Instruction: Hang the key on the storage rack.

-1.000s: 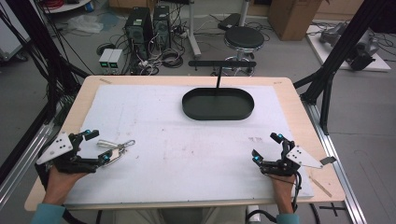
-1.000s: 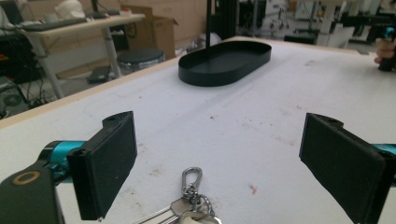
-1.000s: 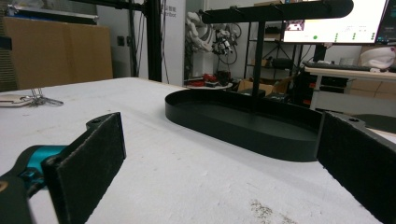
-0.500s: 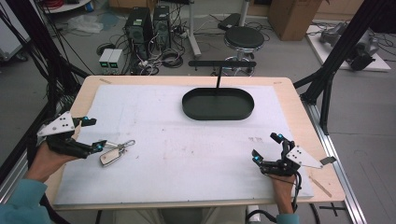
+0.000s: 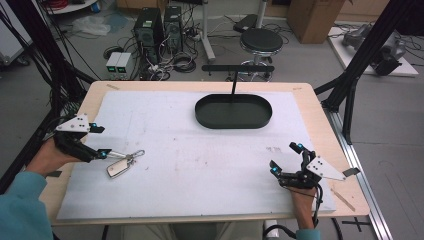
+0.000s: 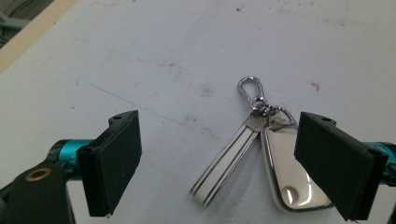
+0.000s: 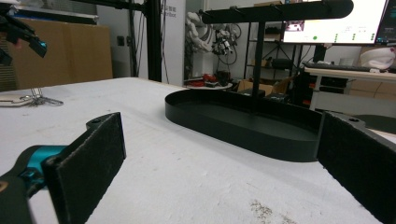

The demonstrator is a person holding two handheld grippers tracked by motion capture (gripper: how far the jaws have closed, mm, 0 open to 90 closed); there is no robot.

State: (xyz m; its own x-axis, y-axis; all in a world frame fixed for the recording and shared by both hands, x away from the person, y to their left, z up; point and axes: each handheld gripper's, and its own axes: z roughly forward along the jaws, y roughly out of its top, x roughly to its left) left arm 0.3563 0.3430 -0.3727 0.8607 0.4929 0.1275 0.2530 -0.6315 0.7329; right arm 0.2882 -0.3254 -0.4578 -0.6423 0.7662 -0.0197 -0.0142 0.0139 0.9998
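A keychain (image 5: 122, 163) lies on the white mat (image 5: 200, 165) at the left: a silver fob (image 6: 289, 177), a white strap (image 6: 229, 165) and a clasp (image 6: 250, 88). My left gripper (image 5: 100, 141) hovers just left of it and is open. In the left gripper view (image 6: 226, 165) the keychain shows on the mat between the pads, with the right pad (image 6: 334, 165) overlapping the fob. The jaws have just been closing slightly, pressing on nothing. My right gripper (image 5: 286, 158) rests near the front right, open and empty (image 7: 219, 163).
A black oval tray (image 5: 200, 114) stands at the back middle, with a post and a crossbar (image 5: 237, 68) rising behind it. It lies ahead of the right gripper (image 7: 243, 135). The table's wooden edge (image 5: 345, 150) borders the mat. A stool and cables are on the floor beyond.
The left hand has lifted and drawn back from the front edge, away from the keychain. The keychain has stayed where it was. The right hand has not moved.
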